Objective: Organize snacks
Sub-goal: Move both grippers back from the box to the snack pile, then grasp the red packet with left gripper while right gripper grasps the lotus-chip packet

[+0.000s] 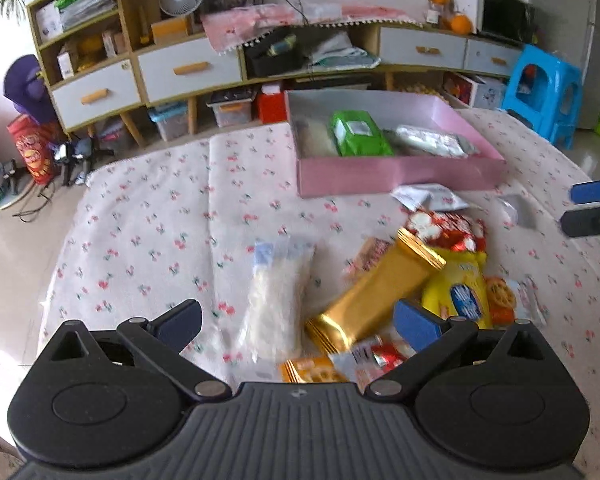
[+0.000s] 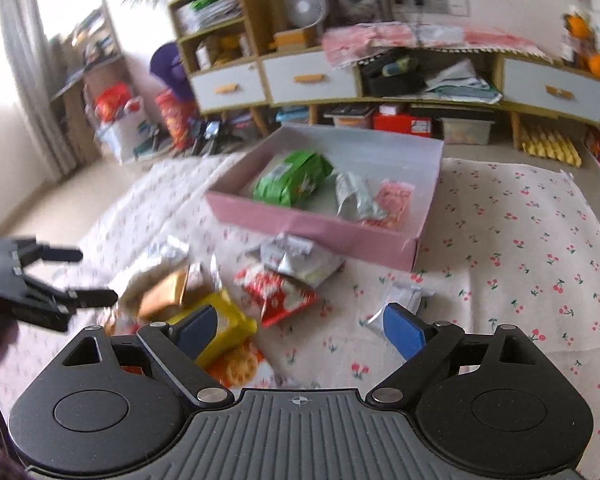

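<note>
A pink box [image 1: 396, 178] [image 2: 320, 226] stands on the cherry-print cloth and holds a green packet [image 1: 358, 134] [image 2: 292, 178], a silver packet [image 1: 432, 142] [image 2: 354, 196] and others. Loose snacks lie in front of it: a white packet [image 1: 276, 300], a gold packet [image 1: 372, 300], a yellow packet [image 1: 460, 288] [image 2: 224, 328] and a red packet [image 1: 448, 230] [image 2: 280, 292]. My left gripper [image 1: 300, 322] is open and empty above the white and gold packets; it also shows at the left of the right wrist view [image 2: 80, 276]. My right gripper [image 2: 300, 330] is open and empty above the pile.
A small silver sachet [image 2: 400, 300] lies by my right finger. The cloth [image 1: 160, 220] covers a low surface with floor beyond its edges. A cabinet with drawers [image 1: 188, 68], a blue stool [image 1: 544, 92] and floor clutter stand behind.
</note>
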